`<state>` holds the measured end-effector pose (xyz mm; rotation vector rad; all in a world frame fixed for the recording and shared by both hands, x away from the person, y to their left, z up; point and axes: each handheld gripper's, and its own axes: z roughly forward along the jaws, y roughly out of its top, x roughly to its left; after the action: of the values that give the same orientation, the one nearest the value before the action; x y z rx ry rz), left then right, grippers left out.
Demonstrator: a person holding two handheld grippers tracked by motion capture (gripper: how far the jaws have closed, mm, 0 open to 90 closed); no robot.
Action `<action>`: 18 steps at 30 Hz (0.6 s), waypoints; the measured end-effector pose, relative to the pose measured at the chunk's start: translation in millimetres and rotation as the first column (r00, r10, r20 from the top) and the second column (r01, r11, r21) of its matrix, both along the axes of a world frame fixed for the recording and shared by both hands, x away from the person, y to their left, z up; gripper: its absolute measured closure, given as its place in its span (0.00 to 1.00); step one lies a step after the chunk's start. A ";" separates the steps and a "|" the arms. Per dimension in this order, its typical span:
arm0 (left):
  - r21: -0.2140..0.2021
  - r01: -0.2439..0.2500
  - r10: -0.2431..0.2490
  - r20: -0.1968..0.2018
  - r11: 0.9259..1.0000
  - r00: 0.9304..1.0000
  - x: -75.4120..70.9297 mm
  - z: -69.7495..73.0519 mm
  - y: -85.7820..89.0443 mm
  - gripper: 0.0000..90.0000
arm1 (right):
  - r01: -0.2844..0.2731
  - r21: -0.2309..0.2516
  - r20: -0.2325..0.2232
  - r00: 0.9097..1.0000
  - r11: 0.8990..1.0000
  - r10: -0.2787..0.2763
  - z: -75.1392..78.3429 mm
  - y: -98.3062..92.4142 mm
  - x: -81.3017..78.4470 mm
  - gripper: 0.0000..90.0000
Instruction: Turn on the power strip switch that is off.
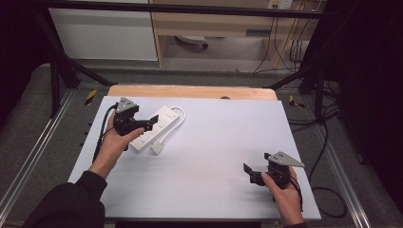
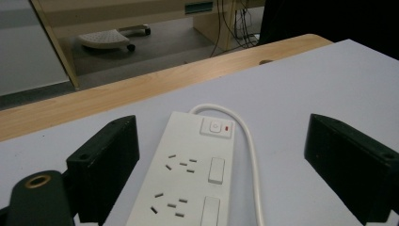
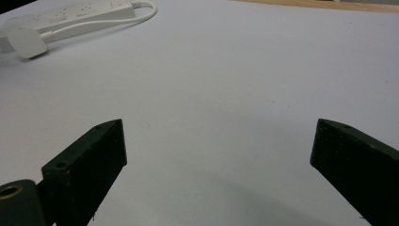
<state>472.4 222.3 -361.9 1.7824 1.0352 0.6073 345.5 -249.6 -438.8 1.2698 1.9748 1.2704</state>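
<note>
Power strip straddled near the desk's far left corner.
It [image 1: 154, 127] is flanked by the left gripper's [image 1: 151, 119] wide jaws; the right gripper [image 1: 248, 170] is held wide near the right edge.

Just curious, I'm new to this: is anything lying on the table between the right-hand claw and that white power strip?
No. In the high view, bare white tabletop separates the right gripper from the power strip and its plug.

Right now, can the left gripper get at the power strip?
Probably yes. The left gripper is open and sits right over the white power strip, whose body lies between its fingers in the left gripper view. Nothing stands in between; its cord runs alongside.
</note>
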 end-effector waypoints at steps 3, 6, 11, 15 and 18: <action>0.007 0.001 -0.001 -0.005 1.000 1.000 2.8 -2.6 -3.2 0.12 | 0.003 0.012 0.004 1.000 1.000 -0.003 1.0 -1.9 -0.5 0.05; 0.007 0.001 0.000 -0.009 1.000 1.000 6.1 -5.1 -5.2 0.12 | -0.001 0.014 0.005 1.000 1.000 0.001 1.1 -2.2 -0.5 0.05; 0.006 -0.002 0.002 -0.010 1.000 1.000 10.3 -7.2 -8.1 0.12 | -0.009 0.009 0.006 1.000 1.000 0.009 1.0 -0.8 -0.1 0.05; 0.008 -0.006 0.007 -0.013 1.000 1.000 13.0 -9.3 -9.4 0.13 | -0.008 0.006 0.008 1.000 1.000 0.008 1.2 -0.4 -0.6 0.05; 0.017 -0.006 0.007 -0.020 1.000 1.000 14.8 -11.1 -9.2 0.13 | -0.008 0.007 0.007 1.000 1.000 0.008 1.2 -0.8 -0.6 0.05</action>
<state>487.3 213.1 -373.1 1.8034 1.0525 0.6049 345.0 -250.4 -437.6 1.2606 1.9739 1.2846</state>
